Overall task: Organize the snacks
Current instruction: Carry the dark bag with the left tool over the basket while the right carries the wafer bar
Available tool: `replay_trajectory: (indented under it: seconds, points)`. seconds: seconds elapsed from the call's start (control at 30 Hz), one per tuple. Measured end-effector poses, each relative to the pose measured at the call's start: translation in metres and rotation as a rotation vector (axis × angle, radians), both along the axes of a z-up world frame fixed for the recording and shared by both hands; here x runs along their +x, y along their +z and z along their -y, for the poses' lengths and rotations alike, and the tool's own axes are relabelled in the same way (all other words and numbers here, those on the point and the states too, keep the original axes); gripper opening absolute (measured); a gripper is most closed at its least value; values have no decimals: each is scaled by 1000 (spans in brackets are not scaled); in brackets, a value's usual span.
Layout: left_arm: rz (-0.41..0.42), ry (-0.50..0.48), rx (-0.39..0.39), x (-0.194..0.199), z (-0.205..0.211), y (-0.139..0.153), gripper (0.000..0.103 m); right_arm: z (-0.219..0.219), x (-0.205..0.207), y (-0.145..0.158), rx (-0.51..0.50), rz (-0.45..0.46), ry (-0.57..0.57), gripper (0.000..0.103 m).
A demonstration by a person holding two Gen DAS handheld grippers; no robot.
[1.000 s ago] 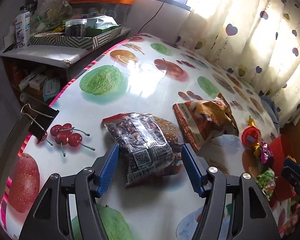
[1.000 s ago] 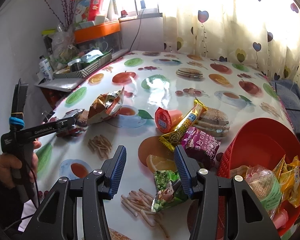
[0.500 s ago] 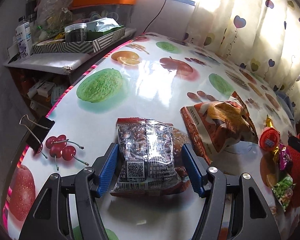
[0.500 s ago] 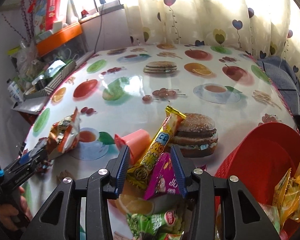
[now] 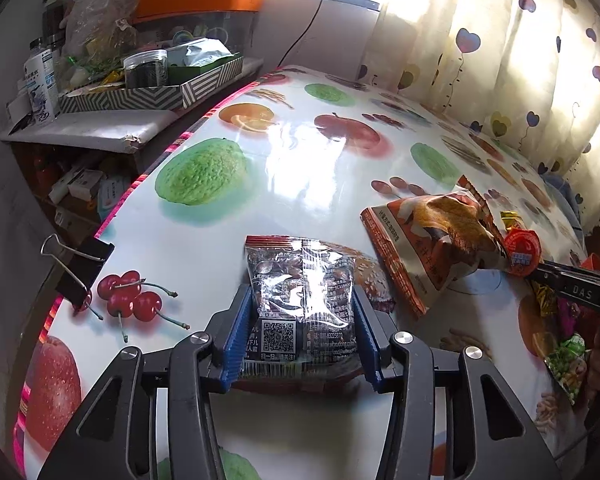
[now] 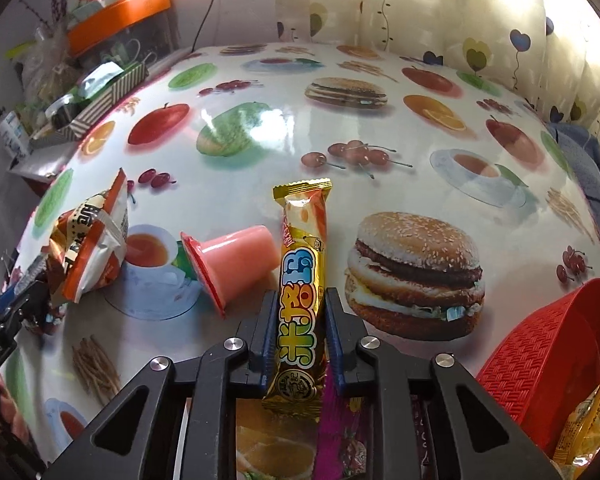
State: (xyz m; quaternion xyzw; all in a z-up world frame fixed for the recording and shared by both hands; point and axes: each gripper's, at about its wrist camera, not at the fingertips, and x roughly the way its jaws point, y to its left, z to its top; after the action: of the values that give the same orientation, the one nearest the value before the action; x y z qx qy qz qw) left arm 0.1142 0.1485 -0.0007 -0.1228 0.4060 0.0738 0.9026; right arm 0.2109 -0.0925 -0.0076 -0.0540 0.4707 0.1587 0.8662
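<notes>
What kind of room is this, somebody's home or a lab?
Most likely a home dining corner: a table under a glossy food-print tablecloth, heart-patterned curtains over a sunny window, and a cluttered side shelf of household odds and ends.

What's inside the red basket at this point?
In the right wrist view, the red basket shows only its near corner: a yellow snack packet lies inside. The rest of its contents are cut off by the frame edge.
</notes>
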Motion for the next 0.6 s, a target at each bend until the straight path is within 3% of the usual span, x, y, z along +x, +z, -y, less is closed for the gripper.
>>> replay_trajectory:
  seconds: [0.37, 0.6]
  points:
    - [5, -24, -2, -14, 9, 5, 48, 6, -35, 29, 105, 82, 54, 20]
    - [47, -52, -4, -28, 22, 26, 48, 13, -64, 46, 170, 110, 88, 20]
